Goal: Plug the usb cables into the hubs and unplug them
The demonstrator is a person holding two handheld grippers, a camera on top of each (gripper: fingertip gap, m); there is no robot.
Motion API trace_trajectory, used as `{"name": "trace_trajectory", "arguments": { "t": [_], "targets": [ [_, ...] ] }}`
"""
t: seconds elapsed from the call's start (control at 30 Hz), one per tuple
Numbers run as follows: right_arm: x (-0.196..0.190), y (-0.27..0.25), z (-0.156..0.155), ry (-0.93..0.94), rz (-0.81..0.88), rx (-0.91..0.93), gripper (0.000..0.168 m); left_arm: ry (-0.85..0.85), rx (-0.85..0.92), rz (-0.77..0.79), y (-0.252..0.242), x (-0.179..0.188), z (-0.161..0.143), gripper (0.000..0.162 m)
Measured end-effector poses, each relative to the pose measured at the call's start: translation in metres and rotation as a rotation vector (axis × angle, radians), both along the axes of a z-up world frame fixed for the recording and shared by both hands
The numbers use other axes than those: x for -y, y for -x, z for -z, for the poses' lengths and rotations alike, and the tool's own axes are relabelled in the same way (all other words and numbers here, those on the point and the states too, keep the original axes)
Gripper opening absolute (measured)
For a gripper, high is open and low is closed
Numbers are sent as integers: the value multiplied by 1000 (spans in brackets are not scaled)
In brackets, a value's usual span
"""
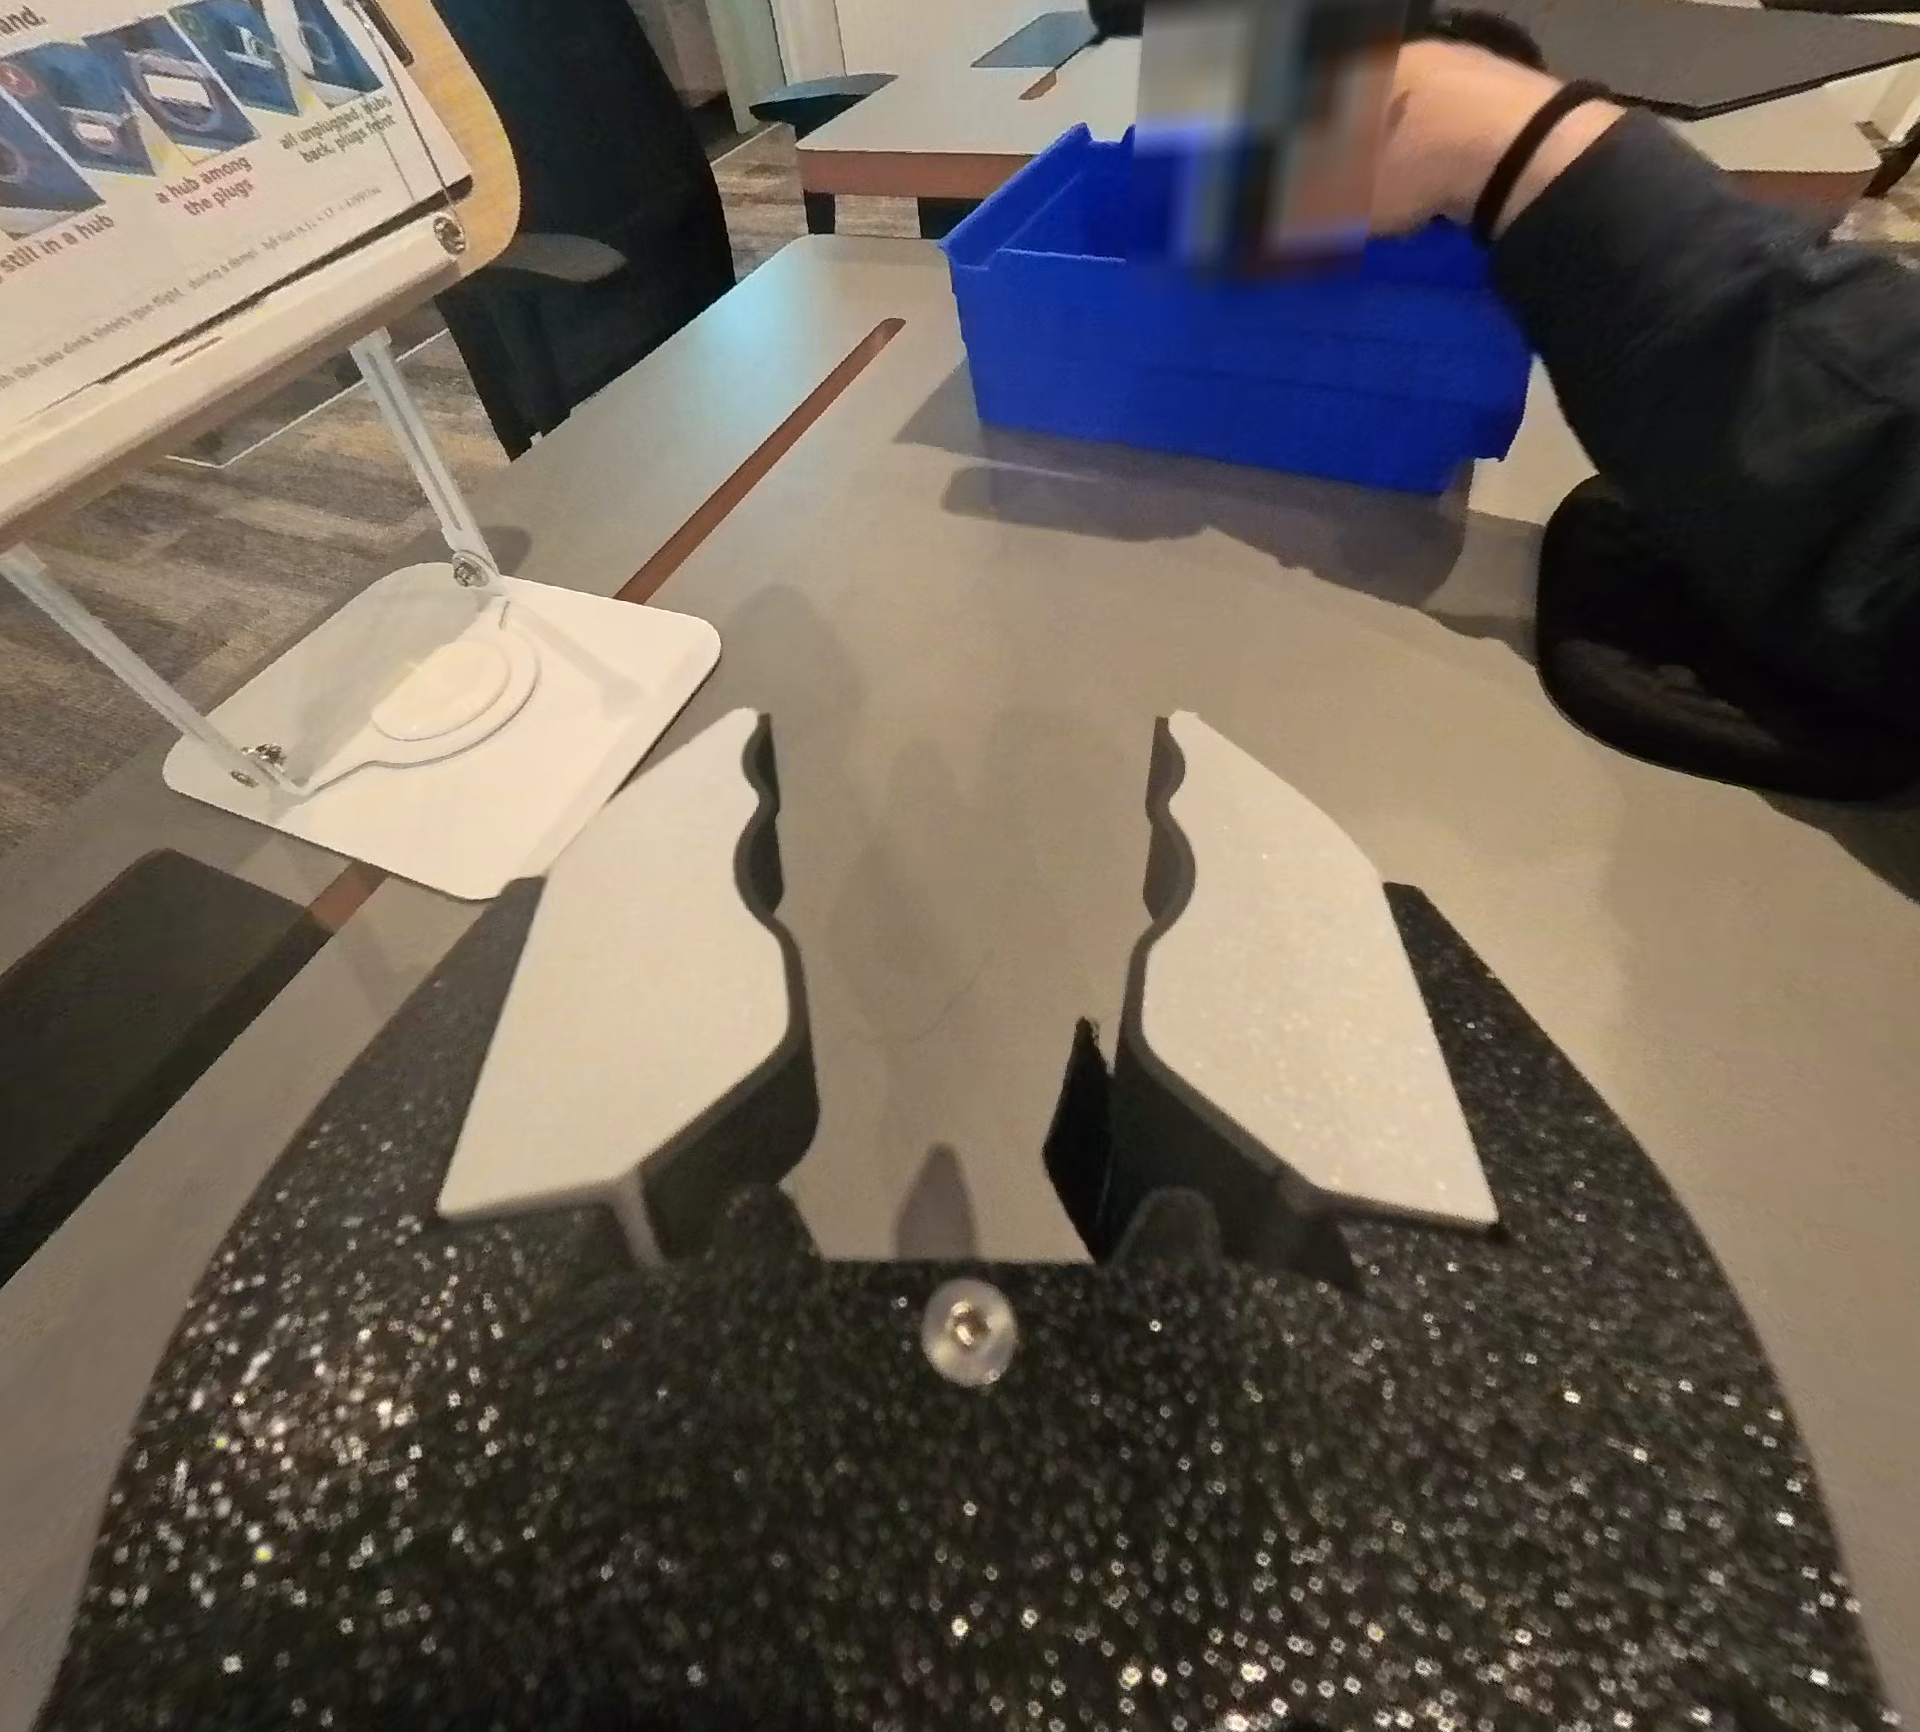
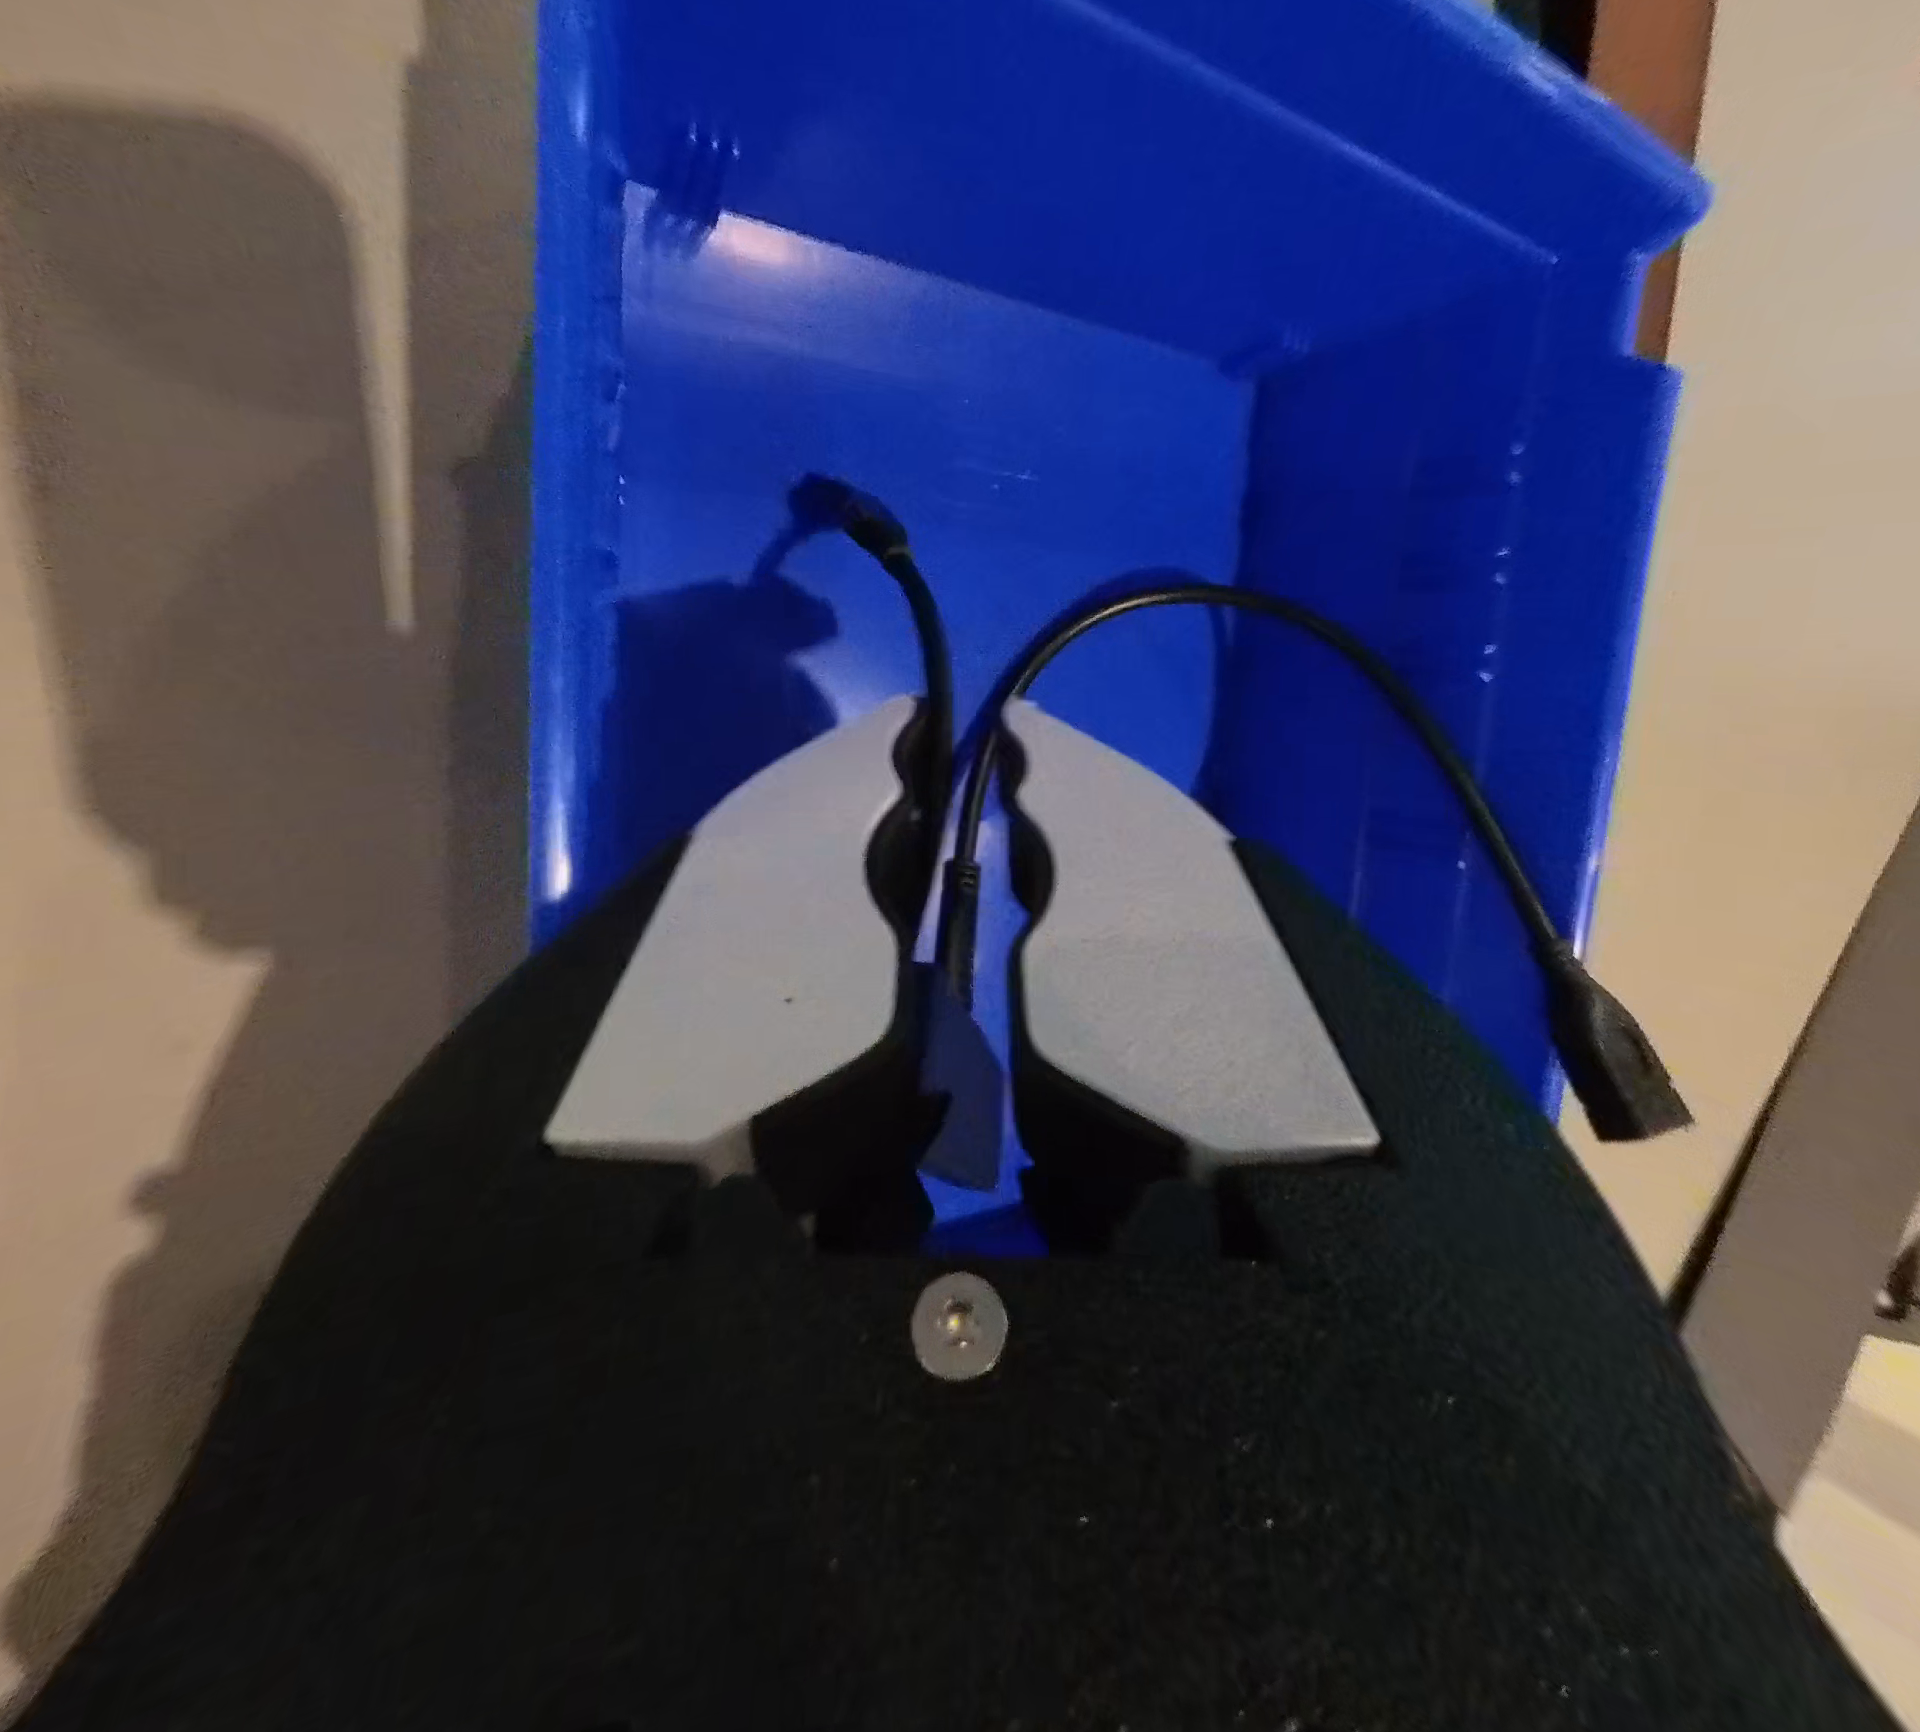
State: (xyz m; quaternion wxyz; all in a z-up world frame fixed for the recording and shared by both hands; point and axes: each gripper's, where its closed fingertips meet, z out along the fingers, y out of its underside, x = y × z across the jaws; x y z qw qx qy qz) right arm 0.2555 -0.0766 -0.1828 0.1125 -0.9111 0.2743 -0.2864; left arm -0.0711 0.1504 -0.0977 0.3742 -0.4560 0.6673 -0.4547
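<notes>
Blue bin (image 2: 1091, 248), right gripper (image 2: 961, 747) jaws pinching two black cables (image 2: 1299, 633), left gripper (image 1: 961, 747) jaws wide, empty

Grey table (image 1: 914, 539) seen in office; patterned carpet (image 1: 208, 539), dark chair (image 1: 582, 155), further tables (image 1: 935, 134) behind.

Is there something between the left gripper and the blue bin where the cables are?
Nothing visible. The left gripper is open over bare grey table, and the surface up to the blue bin is clear.

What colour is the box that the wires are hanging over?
The box is bright blue. It shows best in the right wrist view, behind the black wires.
</notes>
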Motion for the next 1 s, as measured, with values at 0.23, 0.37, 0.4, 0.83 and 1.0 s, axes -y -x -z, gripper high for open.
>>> {"name": "trace_trajectory", "arguments": {
  "t": [0.23,0.37,0.4,0.83,1.0],
  "targets": [
    [13,-6,-35,-60,50,114,53,15,-5,-17,1,-7,-1,70],
    [15,1,-66,-99,65,209,56,8,-2,-24,1,-8,-2,69],
    [12,4,-75,-125,59,231,55,8,-1,-25,2,-8,-2,69],
    [-86,82,-123,-422,-342,259,37,-9,0,-47,4,-14,-4,68],
    [-164,150,-116,-591,-636,174,34,-18,-2,-88,2,-23,-2,68]
  ]
}}
